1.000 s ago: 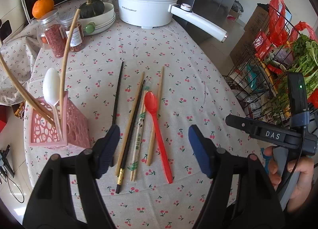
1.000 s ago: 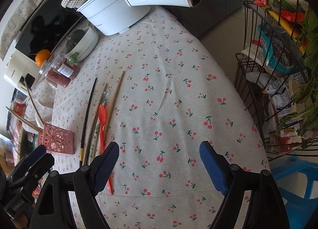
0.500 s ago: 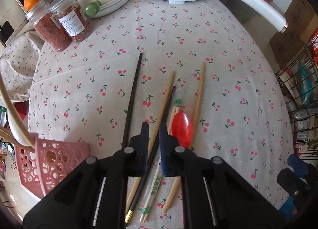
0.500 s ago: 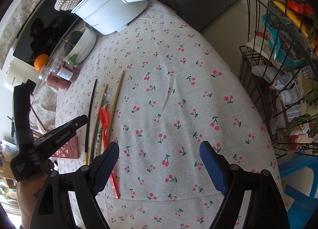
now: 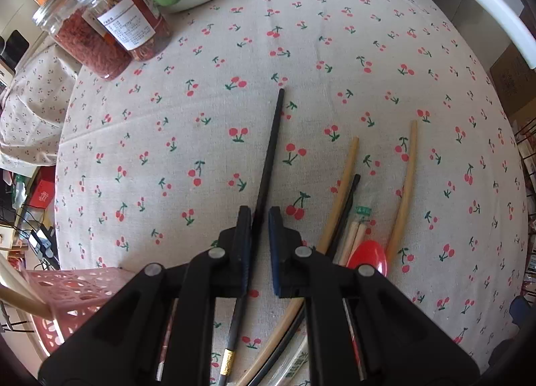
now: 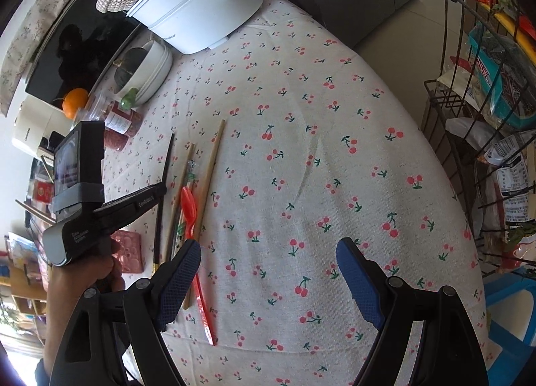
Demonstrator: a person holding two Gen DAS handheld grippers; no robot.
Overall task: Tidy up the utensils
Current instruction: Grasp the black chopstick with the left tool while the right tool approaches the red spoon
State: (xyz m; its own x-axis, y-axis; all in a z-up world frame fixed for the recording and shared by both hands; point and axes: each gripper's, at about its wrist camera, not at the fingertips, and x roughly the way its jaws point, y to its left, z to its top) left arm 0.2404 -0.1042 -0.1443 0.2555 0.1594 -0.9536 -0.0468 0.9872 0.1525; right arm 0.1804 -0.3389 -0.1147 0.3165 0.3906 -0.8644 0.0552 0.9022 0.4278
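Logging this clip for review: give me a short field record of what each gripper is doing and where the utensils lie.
left gripper: jaws nearly shut around the black chopstick, which still lies on the cloth
right gripper: open, empty, over bare tablecloth
loose utensils: red spoon, wooden chopsticks, a wrapped pair and a second black chopstick, all right of the gripped one
holder: pink basket at lower left, already holding sticks
bystanders: two jars, white pot

Right of the chopsticks (image 6: 211, 165) the bench (image 6: 335, 168) lies open; jars (image 5: 100, 31) and a white pot (image 6: 194, 14) crowd the far end.
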